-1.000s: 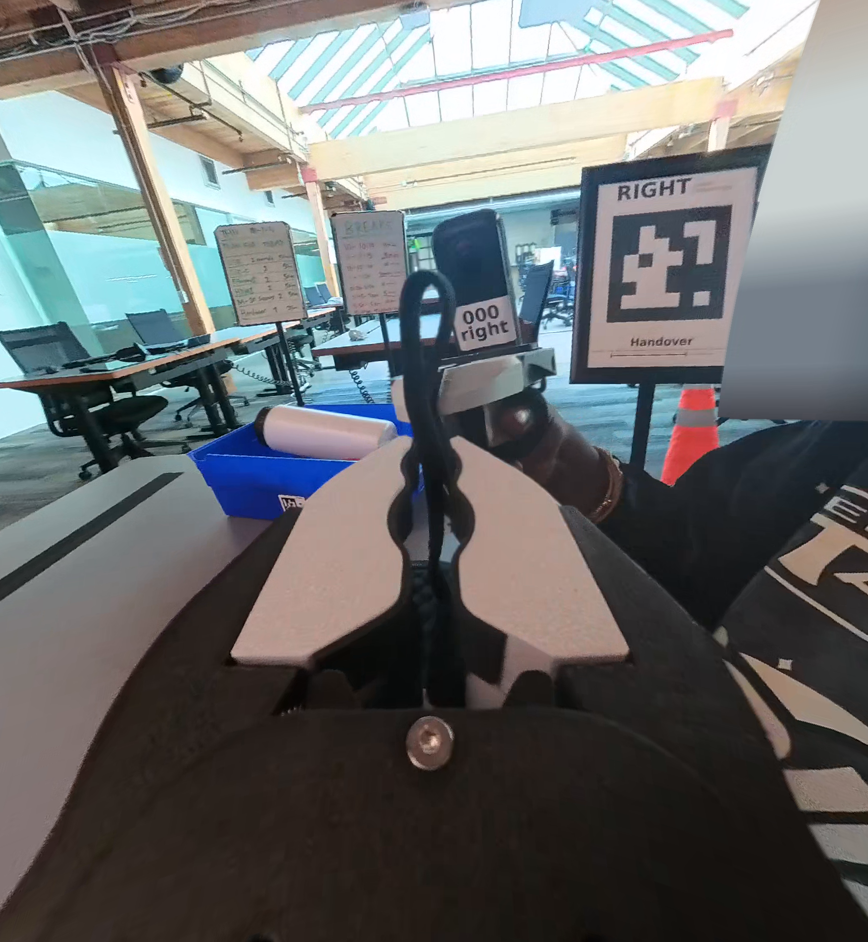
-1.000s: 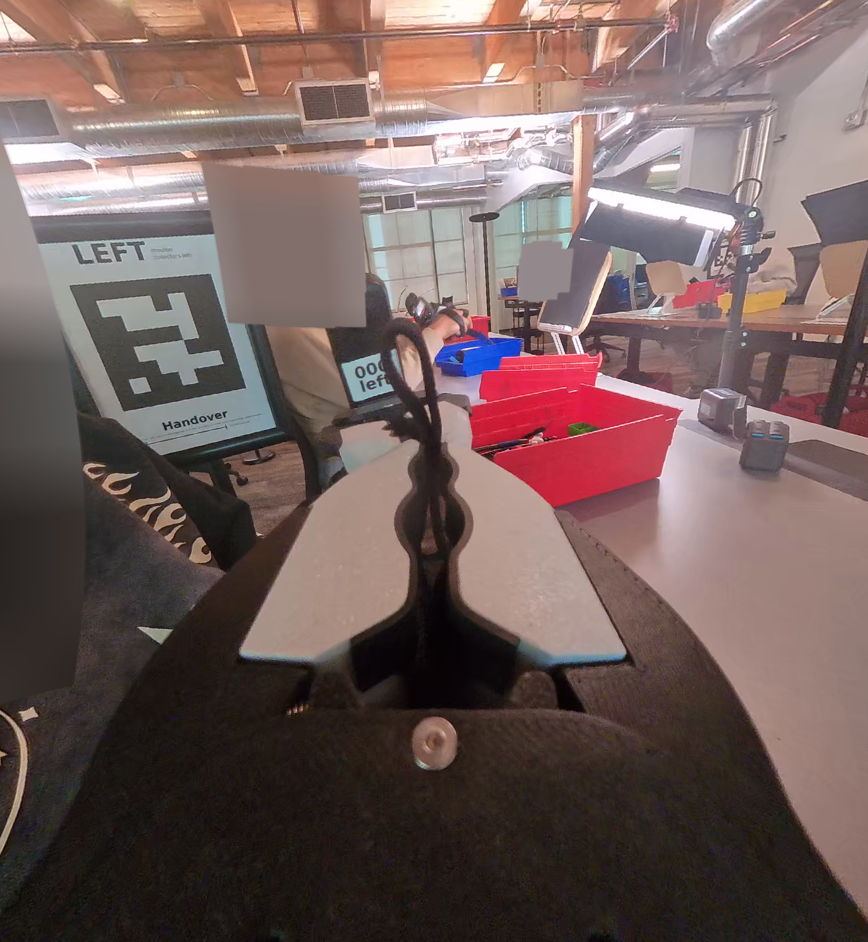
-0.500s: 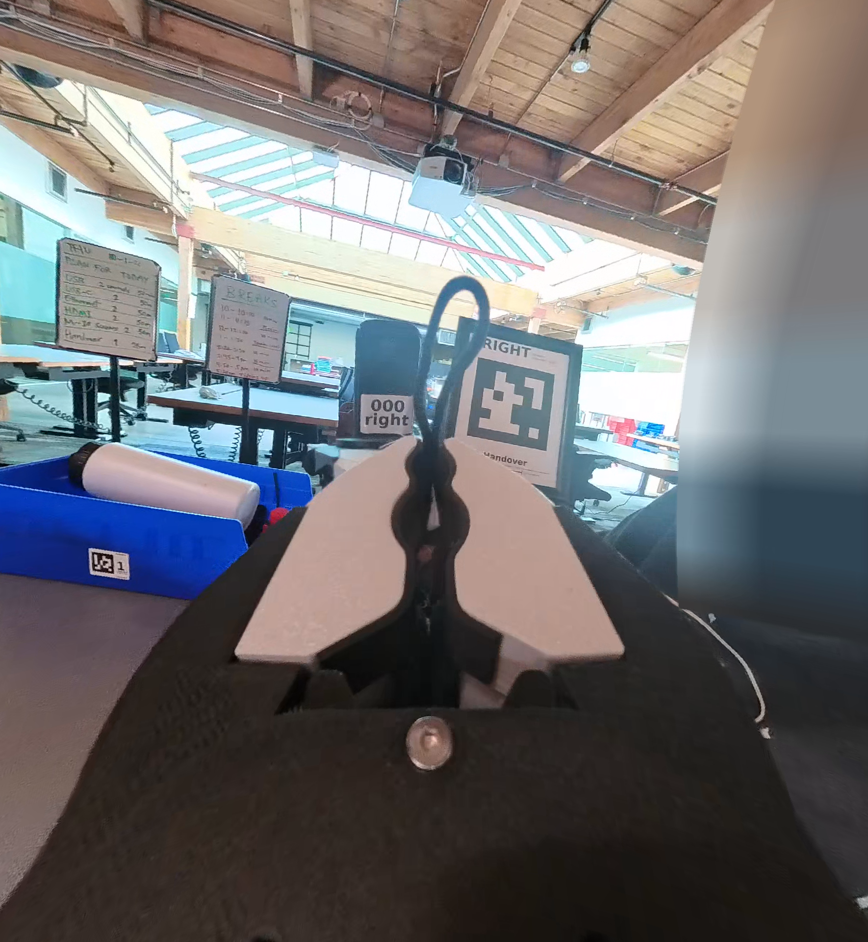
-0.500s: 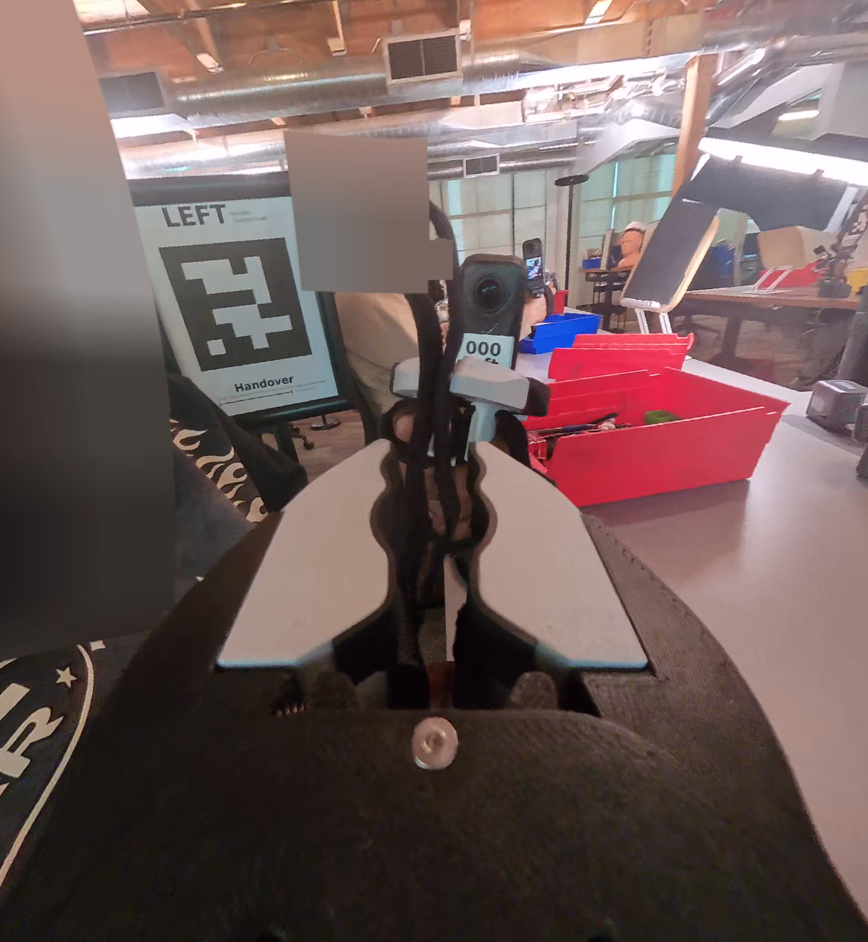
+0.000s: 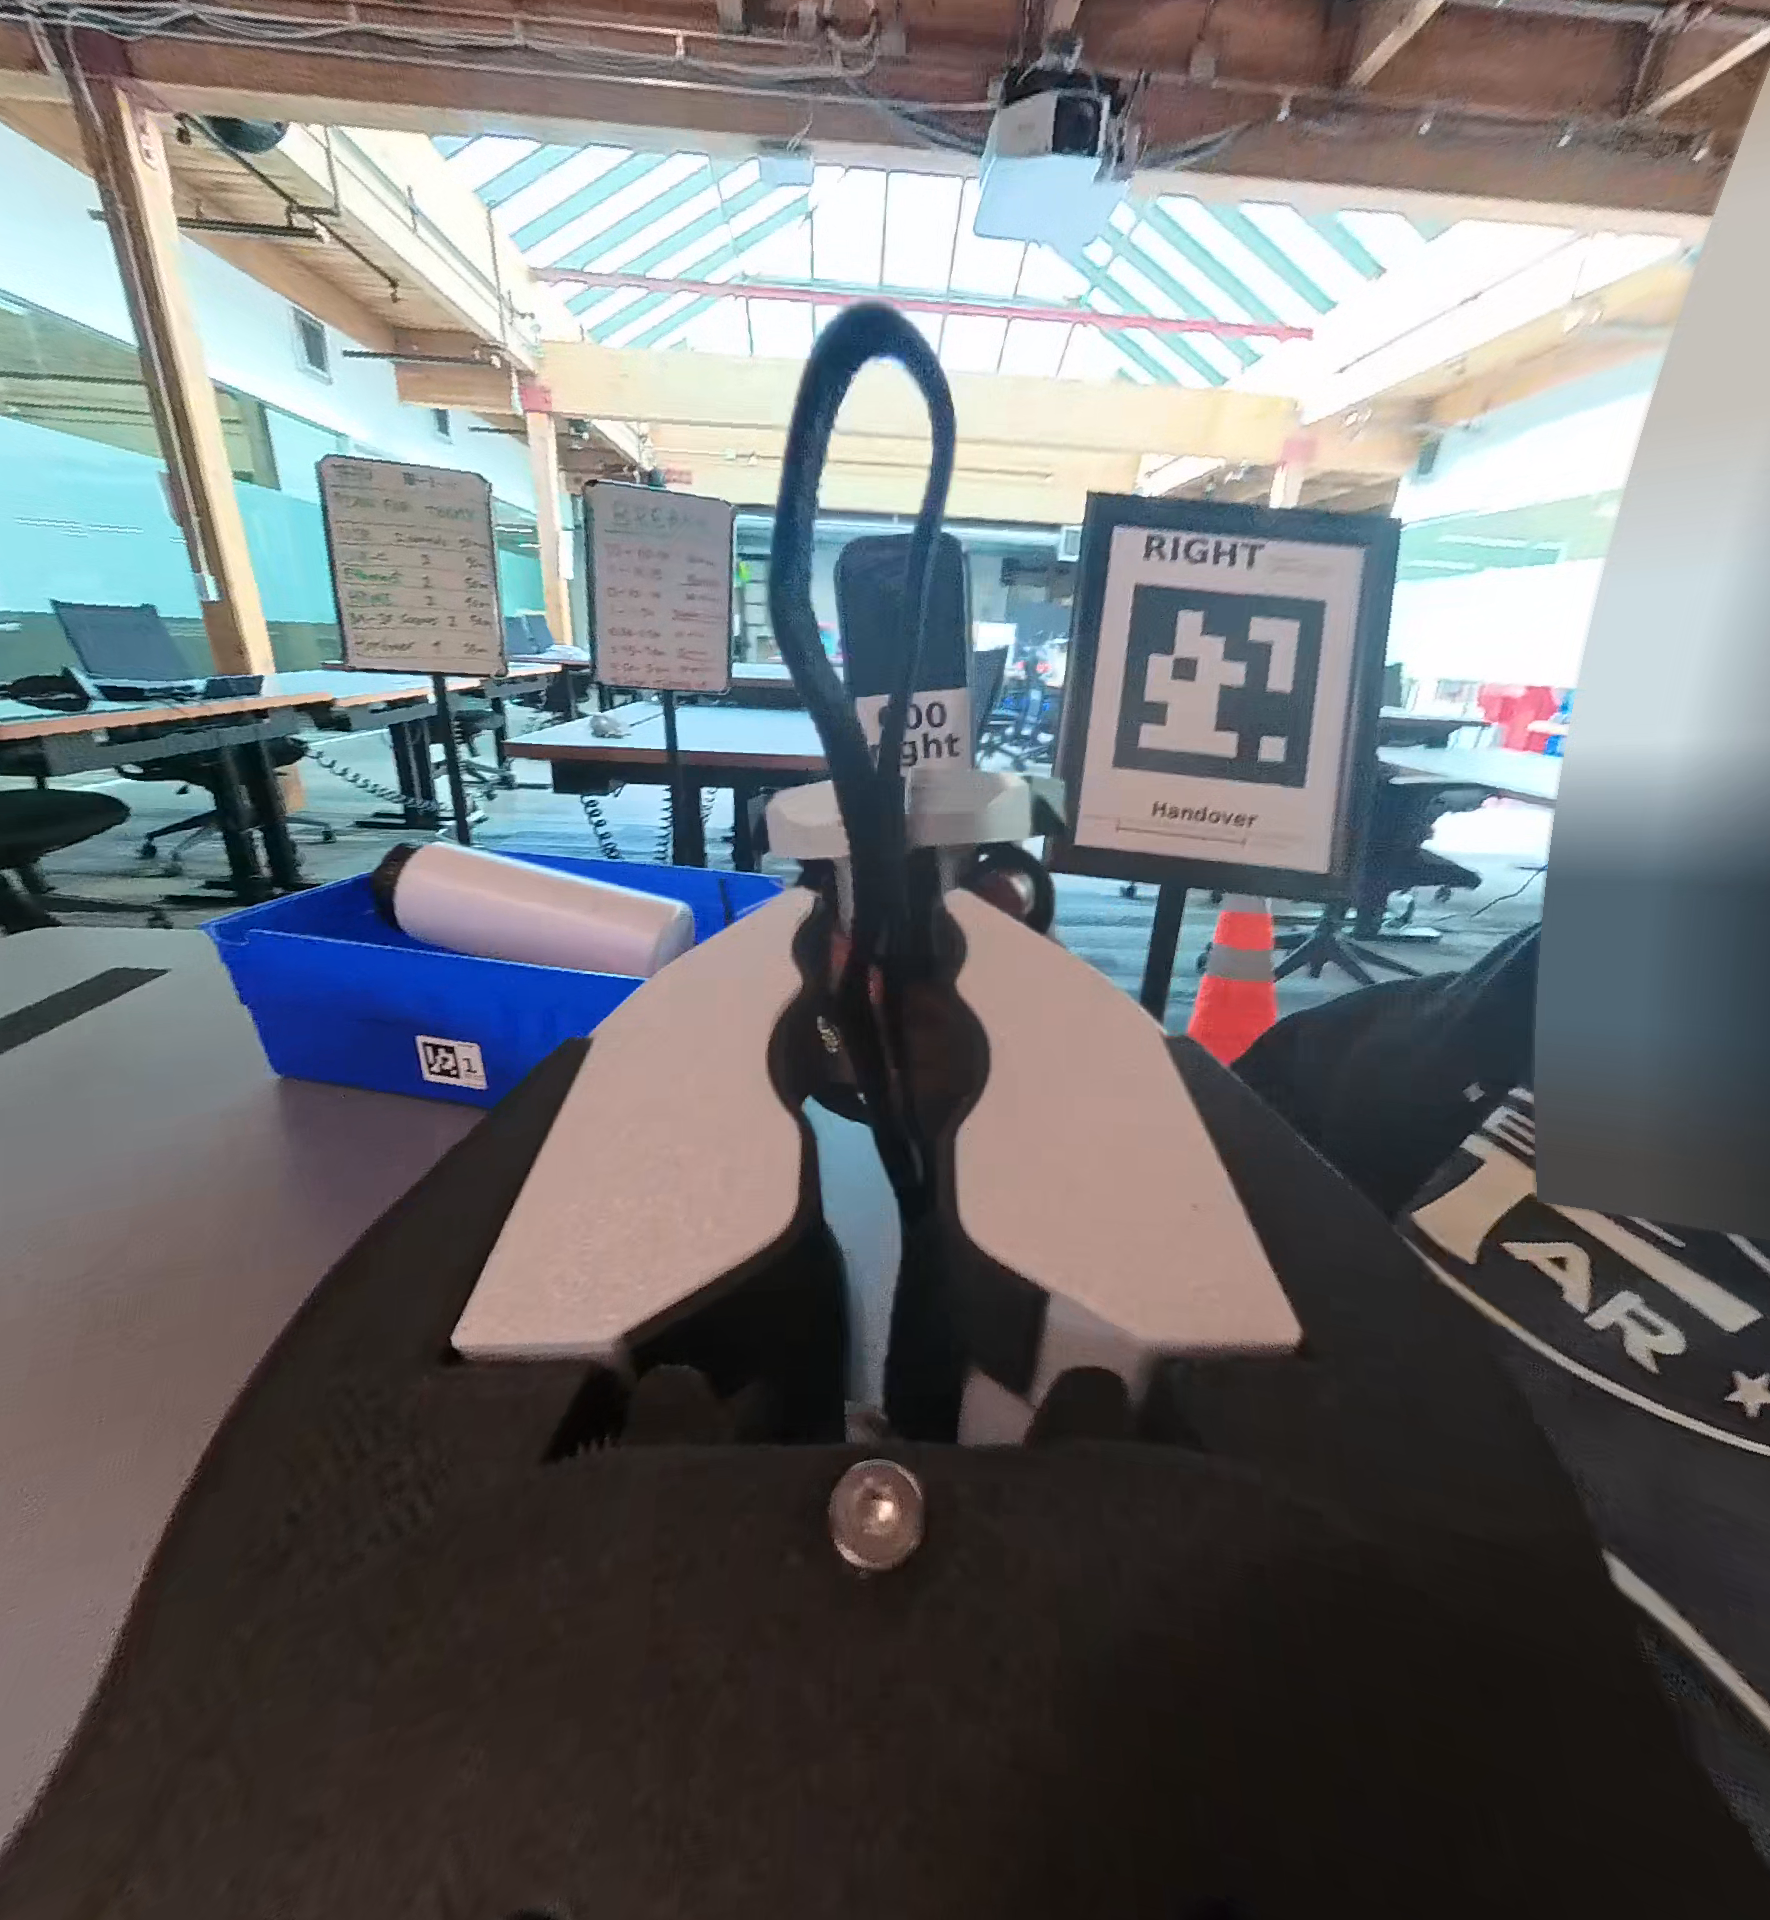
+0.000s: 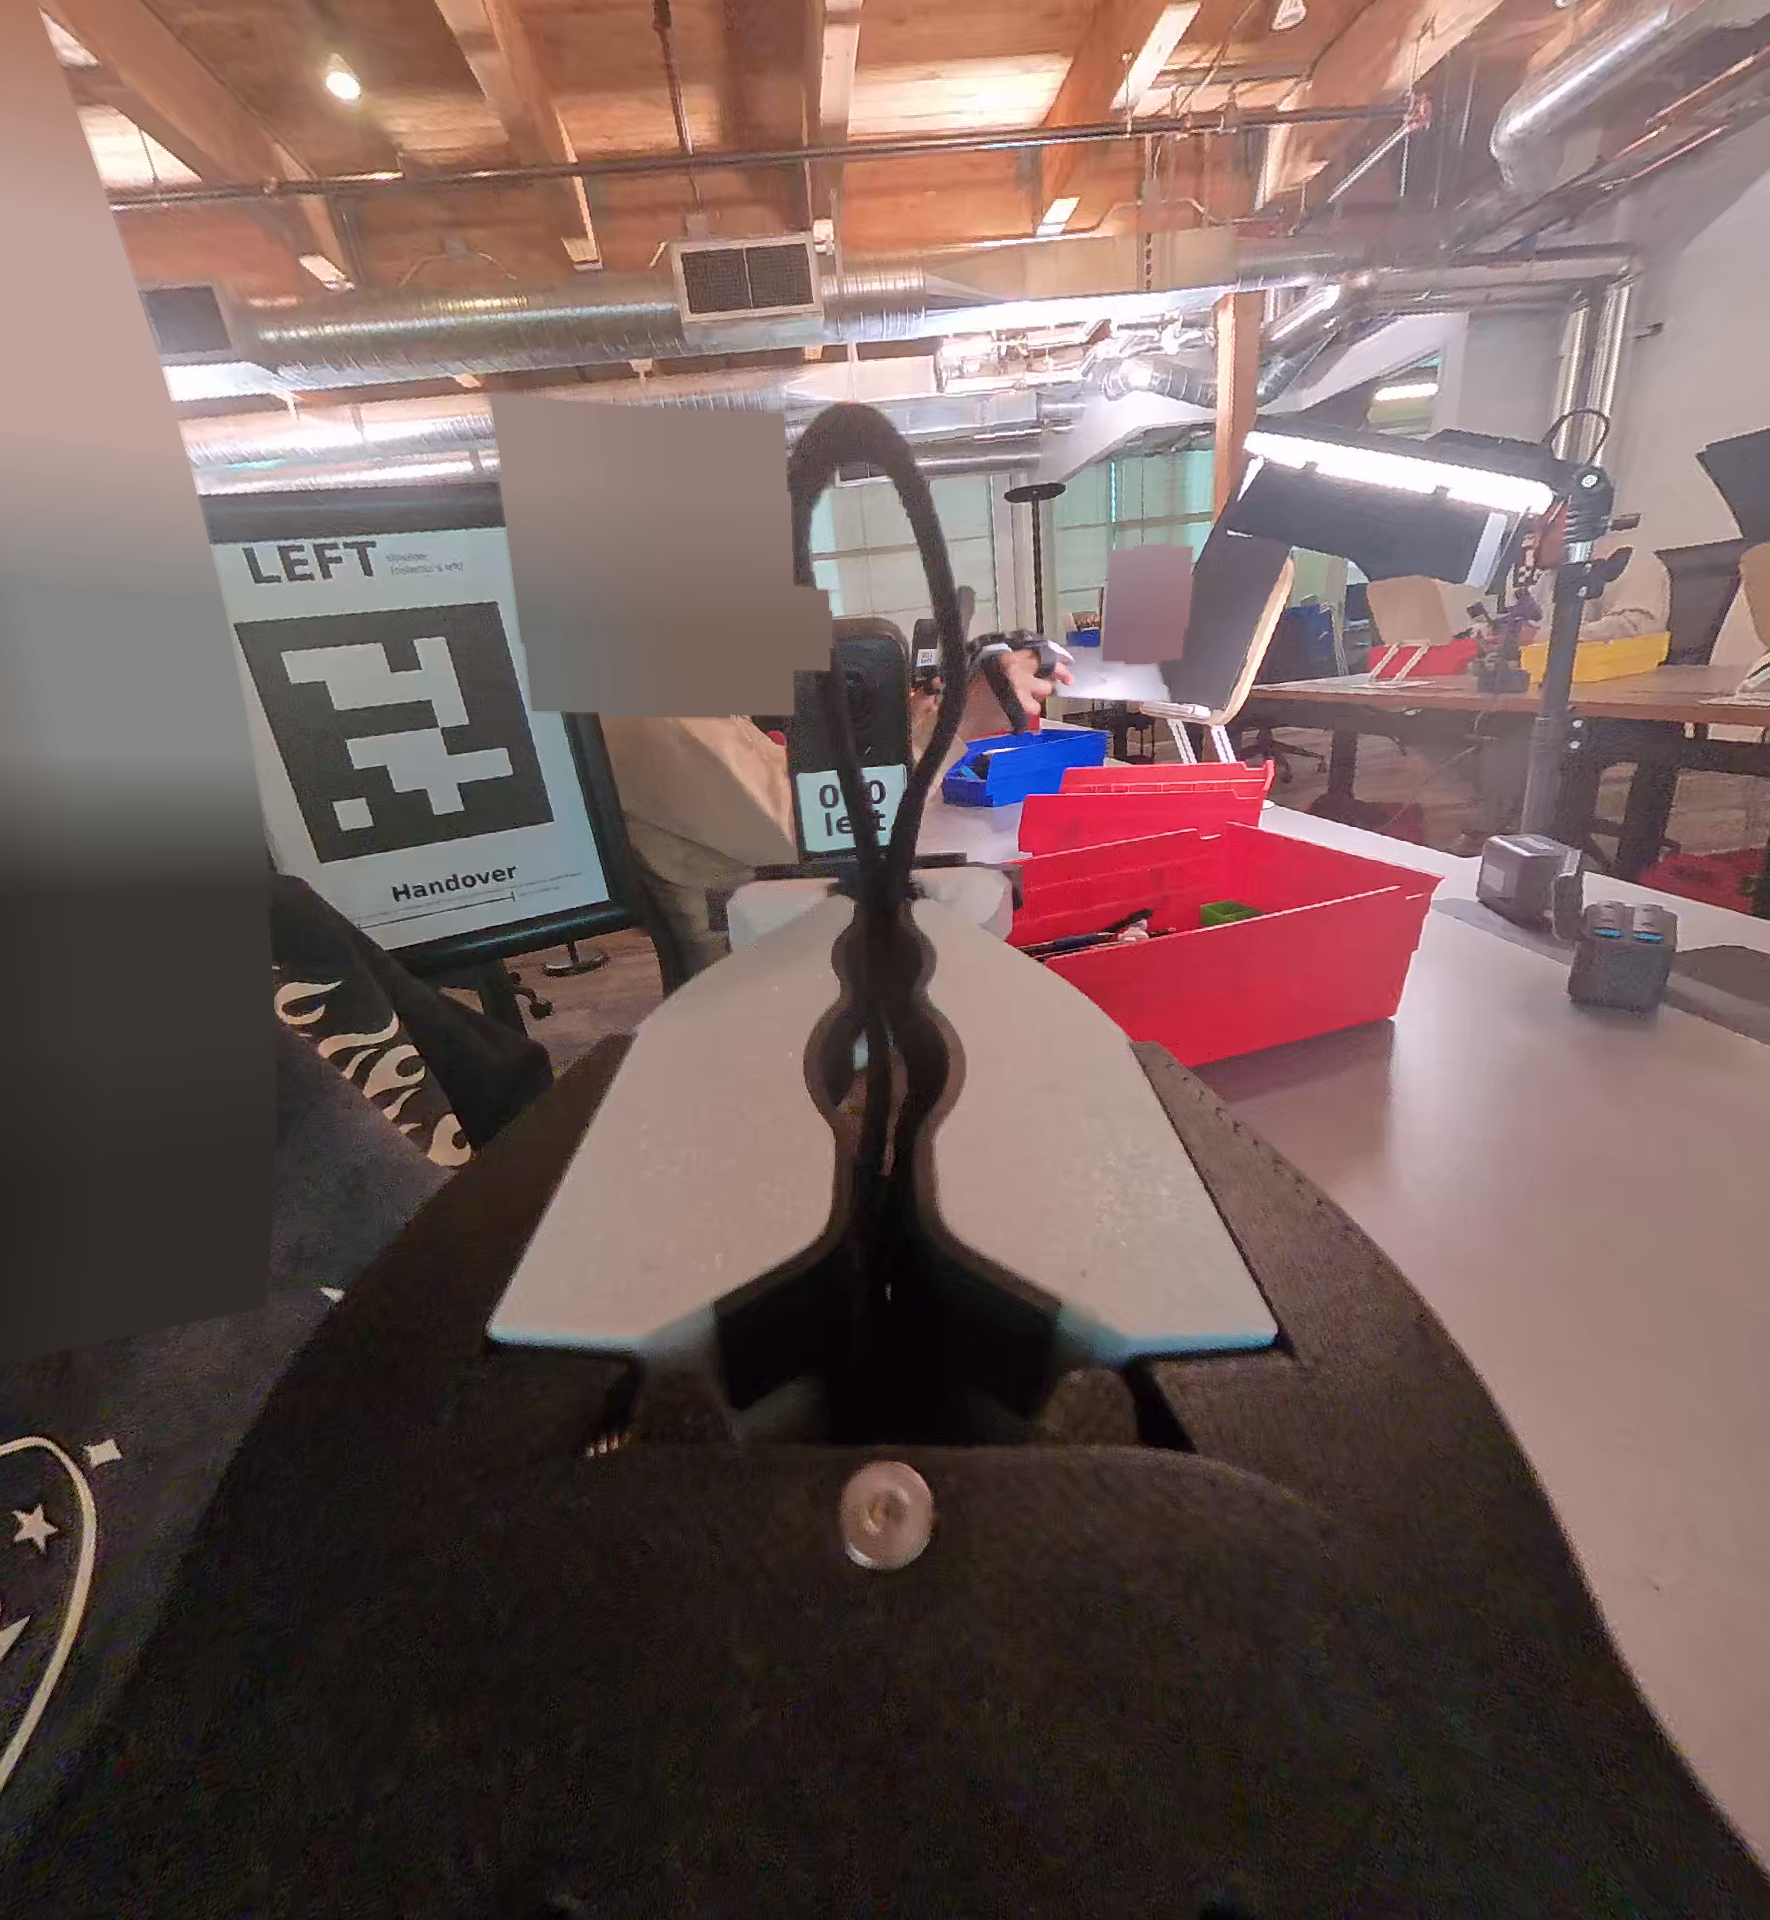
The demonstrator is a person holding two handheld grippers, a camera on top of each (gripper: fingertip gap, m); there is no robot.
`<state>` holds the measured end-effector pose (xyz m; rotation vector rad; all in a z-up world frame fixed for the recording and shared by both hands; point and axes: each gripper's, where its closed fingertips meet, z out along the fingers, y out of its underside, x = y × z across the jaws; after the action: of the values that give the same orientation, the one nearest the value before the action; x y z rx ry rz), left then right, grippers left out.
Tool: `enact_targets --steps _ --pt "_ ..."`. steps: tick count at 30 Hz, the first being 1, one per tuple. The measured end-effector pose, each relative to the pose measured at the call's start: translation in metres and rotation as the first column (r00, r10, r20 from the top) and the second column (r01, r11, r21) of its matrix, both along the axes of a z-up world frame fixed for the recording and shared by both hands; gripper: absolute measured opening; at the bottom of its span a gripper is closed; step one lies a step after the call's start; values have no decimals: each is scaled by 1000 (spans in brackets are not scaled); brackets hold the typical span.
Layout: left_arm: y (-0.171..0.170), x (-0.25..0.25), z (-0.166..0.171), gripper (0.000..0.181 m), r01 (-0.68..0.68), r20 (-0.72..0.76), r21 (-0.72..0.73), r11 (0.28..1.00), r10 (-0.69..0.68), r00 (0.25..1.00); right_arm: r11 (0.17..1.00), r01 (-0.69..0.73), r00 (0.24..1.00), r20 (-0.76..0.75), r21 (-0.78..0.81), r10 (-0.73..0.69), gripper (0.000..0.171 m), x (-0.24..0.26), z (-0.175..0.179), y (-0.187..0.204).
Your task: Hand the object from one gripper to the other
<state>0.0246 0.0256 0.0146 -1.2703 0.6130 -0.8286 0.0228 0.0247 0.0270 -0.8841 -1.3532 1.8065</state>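
Left gripper point(image 5: 876, 935) fingers now parted, narrow gap; right gripper point(image 6: 886, 914) fingers clamp the cord point(image 6: 928, 623), loop upright.

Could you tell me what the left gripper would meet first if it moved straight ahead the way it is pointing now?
Most likely the right gripper, which faces it just past its fingertips, with the black cord looped between them. How far apart they are is hard to judge.

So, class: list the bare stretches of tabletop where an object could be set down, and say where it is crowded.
Bare: grey table in front of the red bin, up to the small grey devices; also the table left of the blue bin, around the dark strip. Crowded: both bins; a white bottle fills the blue one.
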Motion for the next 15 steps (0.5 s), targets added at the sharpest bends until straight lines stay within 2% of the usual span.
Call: enact_targets --steps 1,5,9,12,15 --pt "1 1 -1 16 -13 -12 5 1000 13 1000 1000 1 1000 1 -3 -1 5 0 0 0" --pt "0 4 -3 5 0 -25 13 1000 0 1000 1000 0 1000 5 0 0 5 -1 -1 -2" --pt "-2 3 0 5 52 33 -30 998 -51 998 1000 -13 1000 12 1 13 8 -1 -1 -3" --pt "-5 -4 9 5 88 130 -38 995 -82 988 1000 -12 999 53 29 11 27 -3 -9 -2" --pt "-7 -9 12 5 91 152 -36 995 -85 985 996 -63 993 101 65 57 28 -5 -18 -10"
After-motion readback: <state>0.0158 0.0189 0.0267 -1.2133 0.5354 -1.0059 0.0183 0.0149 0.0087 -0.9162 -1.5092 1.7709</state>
